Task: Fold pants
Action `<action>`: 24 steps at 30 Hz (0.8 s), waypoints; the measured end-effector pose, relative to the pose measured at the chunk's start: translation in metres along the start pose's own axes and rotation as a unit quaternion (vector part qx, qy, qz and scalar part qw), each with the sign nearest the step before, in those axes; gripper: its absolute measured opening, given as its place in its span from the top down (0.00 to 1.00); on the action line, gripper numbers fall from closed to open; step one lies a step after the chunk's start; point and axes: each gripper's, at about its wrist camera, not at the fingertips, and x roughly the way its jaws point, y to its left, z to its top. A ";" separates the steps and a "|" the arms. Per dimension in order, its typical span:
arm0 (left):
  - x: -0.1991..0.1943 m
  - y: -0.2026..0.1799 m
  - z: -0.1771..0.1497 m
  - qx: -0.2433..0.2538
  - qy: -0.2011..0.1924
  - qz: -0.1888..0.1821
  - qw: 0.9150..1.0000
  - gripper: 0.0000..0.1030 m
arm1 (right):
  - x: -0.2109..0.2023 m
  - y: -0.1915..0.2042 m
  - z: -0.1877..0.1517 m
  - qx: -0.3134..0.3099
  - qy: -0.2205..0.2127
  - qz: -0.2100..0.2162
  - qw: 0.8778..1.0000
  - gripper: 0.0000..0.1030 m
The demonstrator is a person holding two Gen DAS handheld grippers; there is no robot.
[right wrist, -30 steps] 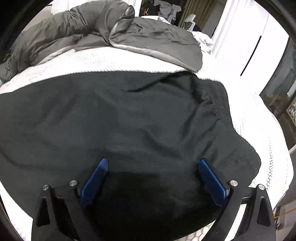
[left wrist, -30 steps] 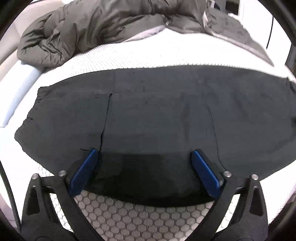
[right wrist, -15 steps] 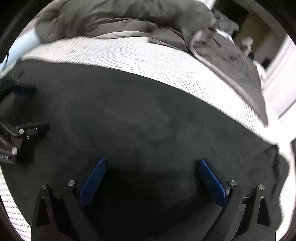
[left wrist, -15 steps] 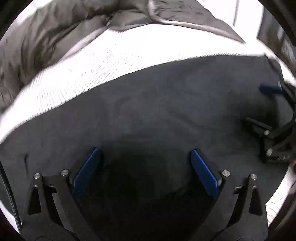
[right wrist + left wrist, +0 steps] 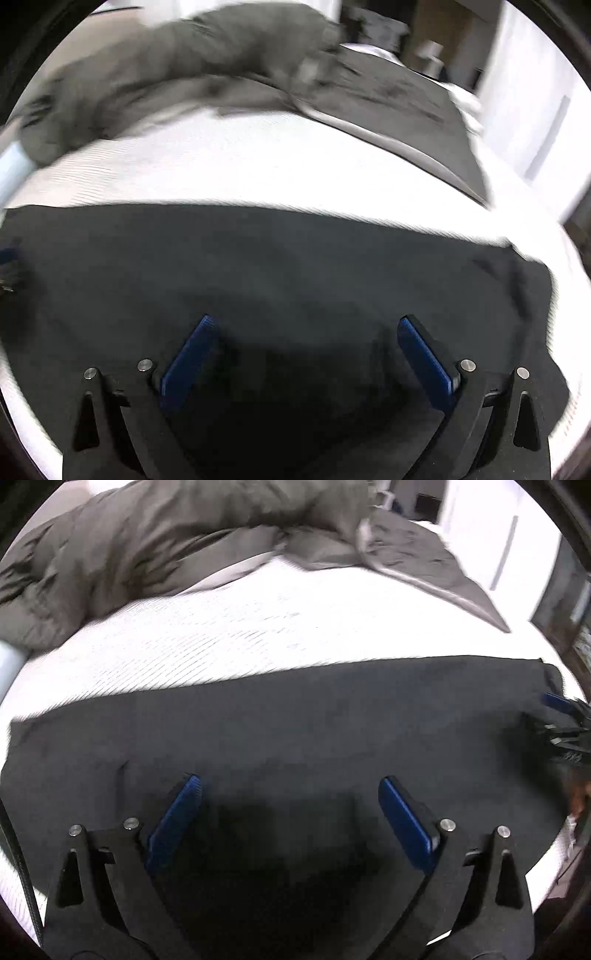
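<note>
Nearest the left hand-held gripper [image 5: 290, 794], its two blue ribbed pads [image 5: 173, 829] stand wide apart over the dark charcoal cloth pants [image 5: 314, 731], with nothing between them; whether they touch the cloth I cannot tell. The right hand-held gripper [image 5: 306, 336] is spread just as wide above the same garment, its jaws empty too.

The pants lie flat on the bed as a broad, matte, soft band running crosswise just ahead of both grippers. A short seam or slit shows ahead and left of the left gripper's pad. Beyond the far edge of the pants is the white textured mattress cover [image 5: 258, 627], finely ribbed and bare. Farther still, a crumpled grey quilted duvet [image 5: 166, 542] is heaped along the far side of the bed.

The left view catches the right gripper at its far right edge, a blue pad and dark blurred frame over the end of the pants. The right view shows rumpled folds [image 5: 517, 273] at the right end of the pants, and a white wall [image 5: 535, 92] behind the bed.
</note>
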 end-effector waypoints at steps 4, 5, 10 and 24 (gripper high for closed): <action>0.031 -0.034 0.012 0.057 0.036 0.044 0.997 0.07 | 0.022 0.057 0.021 -0.043 0.016 0.045 0.998 0.02; 0.044 -0.038 0.012 0.068 0.051 0.049 0.995 0.07 | 0.031 0.069 0.023 -0.060 0.029 0.039 0.997 0.02; 0.047 -0.002 0.008 0.046 0.046 0.041 0.997 0.03 | 0.048 0.054 0.017 -0.095 0.050 0.028 0.994 0.02; 0.029 0.000 0.030 0.033 0.012 0.058 0.998 0.06 | 0.041 -0.024 0.044 0.029 0.010 -0.041 0.999 0.02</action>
